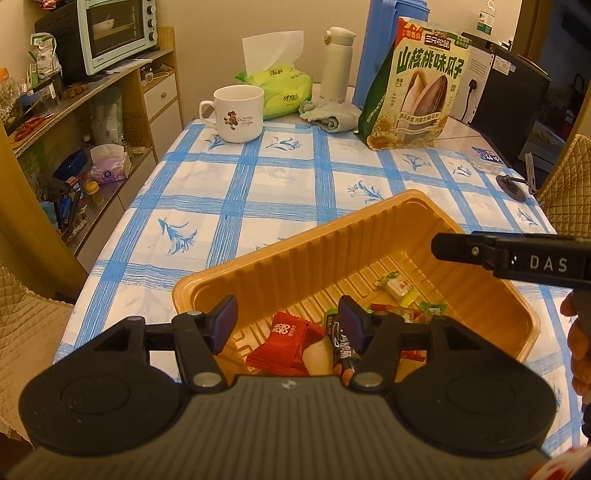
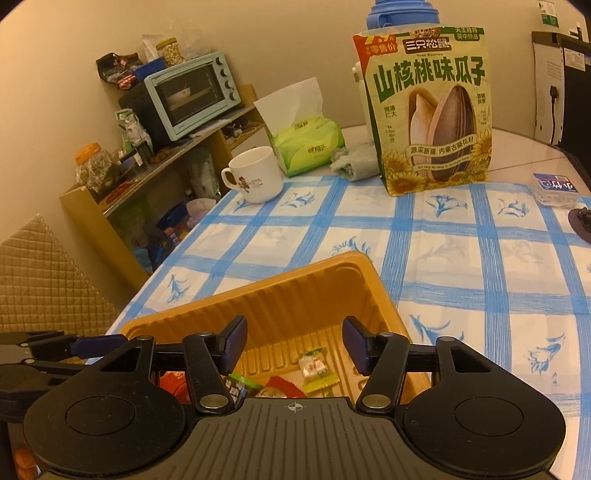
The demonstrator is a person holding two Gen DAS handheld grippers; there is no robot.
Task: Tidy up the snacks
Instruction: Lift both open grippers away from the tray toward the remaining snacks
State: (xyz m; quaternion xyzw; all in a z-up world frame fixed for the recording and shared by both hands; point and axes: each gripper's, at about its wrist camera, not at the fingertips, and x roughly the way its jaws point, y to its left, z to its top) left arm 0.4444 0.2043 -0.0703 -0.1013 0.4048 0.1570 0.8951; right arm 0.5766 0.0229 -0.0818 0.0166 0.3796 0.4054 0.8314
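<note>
An orange plastic tray (image 1: 295,254) sits on the blue-checked tablecloth and holds several wrapped snacks: a red candy (image 1: 284,341), a dark bar (image 1: 341,350) and a green-white candy (image 1: 395,286). My left gripper (image 1: 288,325) is open and empty, just above the tray's near end. My right gripper (image 2: 293,343) is open and empty over the same tray (image 2: 295,291), above the green-white candy (image 2: 314,367). Its finger shows from the right in the left wrist view (image 1: 480,251). A large sunflower-seed bag (image 2: 428,114) stands upright at the back.
A white mug (image 1: 236,112), a green tissue pack (image 1: 280,86), a folded cloth (image 1: 328,116), a white flask (image 1: 338,62) and a blue jug (image 1: 380,48) stand at the table's far end. A shelf with a toaster oven (image 1: 110,33) is on the left. A small box (image 2: 556,188) lies far right.
</note>
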